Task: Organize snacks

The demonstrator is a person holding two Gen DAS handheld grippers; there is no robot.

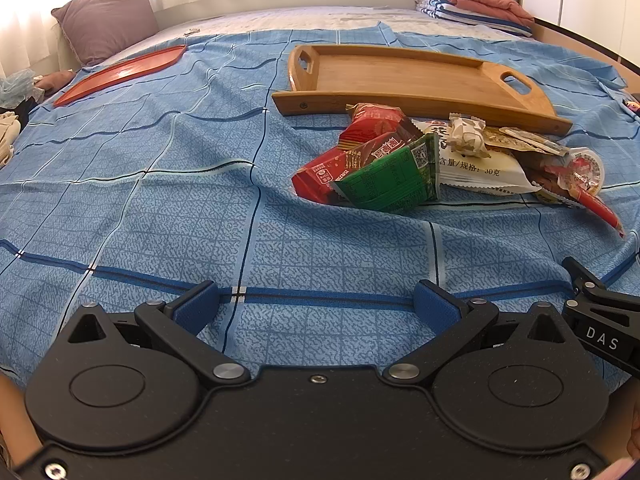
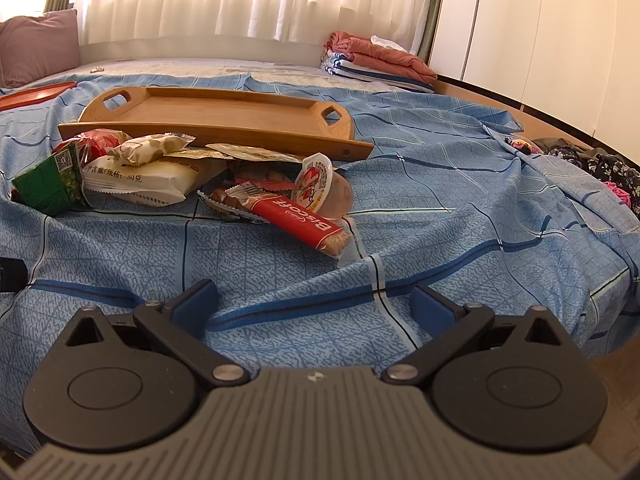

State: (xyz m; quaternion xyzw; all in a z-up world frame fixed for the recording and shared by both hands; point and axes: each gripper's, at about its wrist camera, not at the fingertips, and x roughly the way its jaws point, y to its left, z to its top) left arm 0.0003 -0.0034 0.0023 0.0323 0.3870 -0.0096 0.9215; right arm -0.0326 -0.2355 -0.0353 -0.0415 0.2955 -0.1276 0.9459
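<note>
A pile of snack packets [image 1: 440, 160] lies on the blue checked bedsheet in front of an empty wooden tray [image 1: 400, 76]. The pile holds a green packet [image 1: 392, 180], red packets [image 1: 340, 160], a white packet [image 1: 480, 168] and a jelly cup [image 1: 586, 172]. In the right wrist view the pile [image 2: 180, 172] shows a red Biscoff bar [image 2: 300, 220], the jelly cup [image 2: 316, 180] and the tray [image 2: 224, 116] behind. My left gripper [image 1: 318, 304] is open and empty, short of the pile. My right gripper [image 2: 314, 304] is open and empty, near the Biscoff bar.
A red-orange plate [image 1: 120, 74] lies at the far left of the sheet. A mauve pillow [image 1: 104, 20] and folded clothes [image 1: 472, 0] sit at the back. Dark flowered fabric [image 2: 600, 168] lies at the bed's right edge. The right gripper's body [image 1: 600, 320] shows beside my left one.
</note>
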